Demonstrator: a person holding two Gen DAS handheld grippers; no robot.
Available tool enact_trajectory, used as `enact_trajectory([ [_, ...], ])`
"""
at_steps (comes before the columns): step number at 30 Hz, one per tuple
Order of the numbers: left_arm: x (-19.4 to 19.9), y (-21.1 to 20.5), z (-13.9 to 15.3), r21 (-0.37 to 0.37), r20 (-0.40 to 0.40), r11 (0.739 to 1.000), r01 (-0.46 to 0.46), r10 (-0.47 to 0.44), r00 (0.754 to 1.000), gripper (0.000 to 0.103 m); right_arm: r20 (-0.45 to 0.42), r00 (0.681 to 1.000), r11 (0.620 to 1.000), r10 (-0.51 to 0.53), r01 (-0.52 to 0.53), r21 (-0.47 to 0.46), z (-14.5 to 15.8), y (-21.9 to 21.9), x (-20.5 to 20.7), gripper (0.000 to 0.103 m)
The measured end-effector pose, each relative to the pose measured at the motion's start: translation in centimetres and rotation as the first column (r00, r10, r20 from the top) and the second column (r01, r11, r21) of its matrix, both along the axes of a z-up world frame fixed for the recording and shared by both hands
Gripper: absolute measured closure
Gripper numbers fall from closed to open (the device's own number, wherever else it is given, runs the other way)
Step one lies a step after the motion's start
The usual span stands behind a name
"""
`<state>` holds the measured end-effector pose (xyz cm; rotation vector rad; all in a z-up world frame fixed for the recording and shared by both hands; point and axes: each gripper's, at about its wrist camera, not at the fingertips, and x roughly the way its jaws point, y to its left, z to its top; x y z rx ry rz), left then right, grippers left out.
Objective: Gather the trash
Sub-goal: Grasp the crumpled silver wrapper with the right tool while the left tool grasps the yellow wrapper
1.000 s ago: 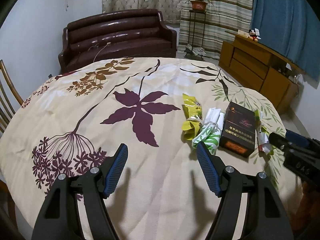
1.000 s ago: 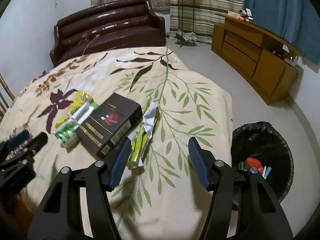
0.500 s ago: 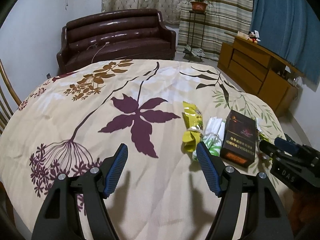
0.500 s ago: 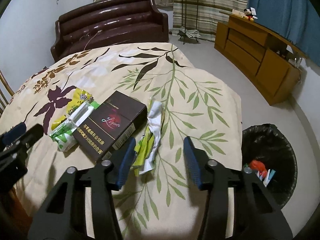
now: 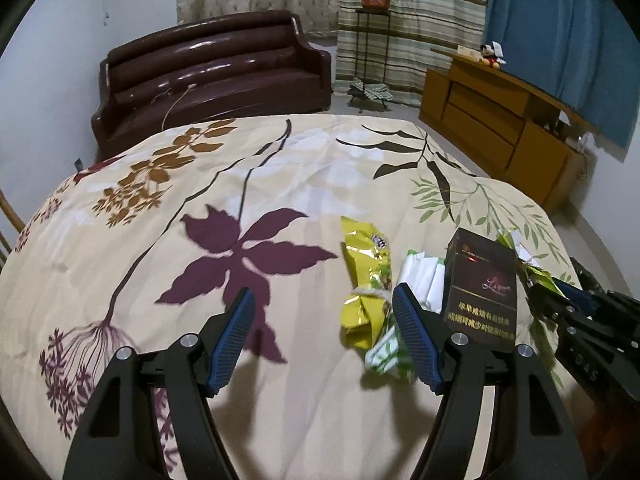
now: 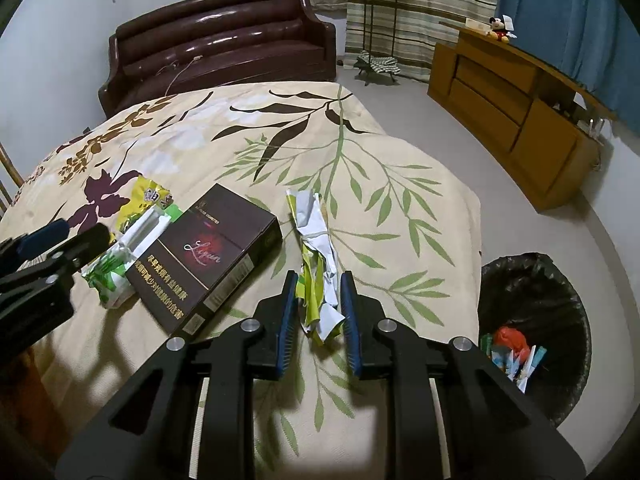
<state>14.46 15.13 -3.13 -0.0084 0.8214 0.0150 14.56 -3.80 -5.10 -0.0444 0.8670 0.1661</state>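
Four pieces of trash on the flowered tablecloth, all near the right edge of the table. Farthest right, a crumpled green-and-white wrapper, caught at its near end between the blue pads of the right gripper; jaws just closing, now narrow, both pads pressing on the paper. Far end of this wrapper lying on the cloth and pointing away from the camera. Just beside it on the left, a dark cigarette carton, flat on the cloth, gold writing on its top face. Touching the carton's other side, a green-and-white tissue pack, and against that a yellow snack wrapper.

Left gripper above the cloth, jaws wide apart, nothing between the pads. Yellow snack wrapper just inside its right finger, not touched on either side. Tissue pack partly hidden behind that finger; carton beyond it to the right. Right gripper seen at the right border of the left view, the wrapper in it.

On the floor beside the table, lower right in the right view, a black bin lined with a black bag, some coloured scraps already inside. Behind the table a brown sofa, a wooden sideboard and a plant stand before the striped curtain.
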Motion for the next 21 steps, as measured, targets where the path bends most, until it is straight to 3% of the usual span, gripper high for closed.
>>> enact_trajectory([
  [10, 2.2, 0.3, -0.8, -0.015, -0.056, 0.998, 0.061, -0.062, 0.997, 0.034, -0.010, 1.000, 1.000, 0.008, -0.007, 0.012, -0.3, -0.1, 0.6, 0.082],
  [17, 2.0, 0.0, -0.7, -0.036, -0.058, 0.994, 0.105, -0.107, 0.993, 0.059, -0.010, 1.000, 1.000, 0.009, -0.009, 0.013, -0.4, -0.1, 0.7, 0.082],
  [21, 2.0, -0.4, -0.7, -0.064, -0.069, 0.992, 0.107, -0.111, 0.991, 0.060, -0.010, 1.000, 1.000, 0.009, -0.009, 0.013, -0.4, -0.1, 0.7, 0.082],
])
